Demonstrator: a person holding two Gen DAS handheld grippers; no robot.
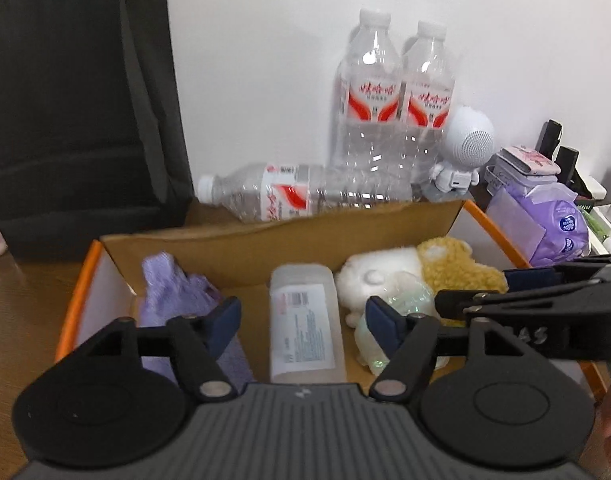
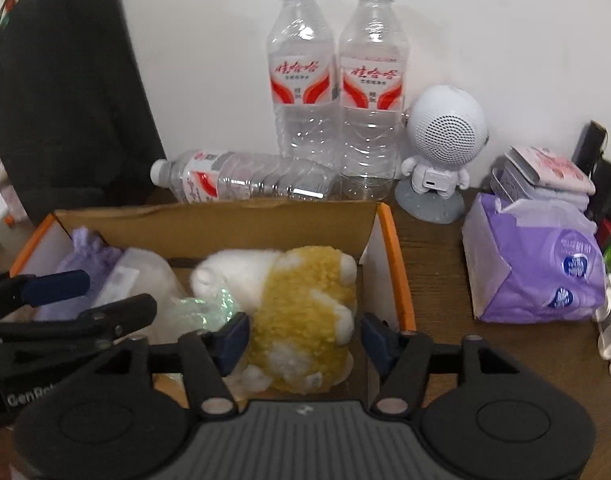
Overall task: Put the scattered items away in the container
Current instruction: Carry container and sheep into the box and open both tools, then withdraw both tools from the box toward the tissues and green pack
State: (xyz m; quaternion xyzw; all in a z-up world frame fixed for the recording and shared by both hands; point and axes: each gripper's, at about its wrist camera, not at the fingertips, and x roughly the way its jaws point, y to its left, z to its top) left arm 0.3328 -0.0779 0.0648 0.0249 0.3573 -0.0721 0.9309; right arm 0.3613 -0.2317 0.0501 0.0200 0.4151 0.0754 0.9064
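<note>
The left hand-held gripper [image 1: 303, 322] hangs wide open and empty over the frosted plastic bottle [image 1: 305, 320] lying inside the orange-edged cardboard box [image 1: 77, 280]. That bottle looks light, stiff and slick, best pinched across its middle. The right hand-held gripper [image 2: 305, 340] is also open, straddling the soft yellow-and-white plush toy [image 2: 301, 308] without squeezing it; the toy should compress anywhere. Only the left view shows the bottle's label clearly; the right view alone shows the full purple tissue pack [image 2: 537, 264] on the worktop [image 2: 437, 260], right of the box.
</note>
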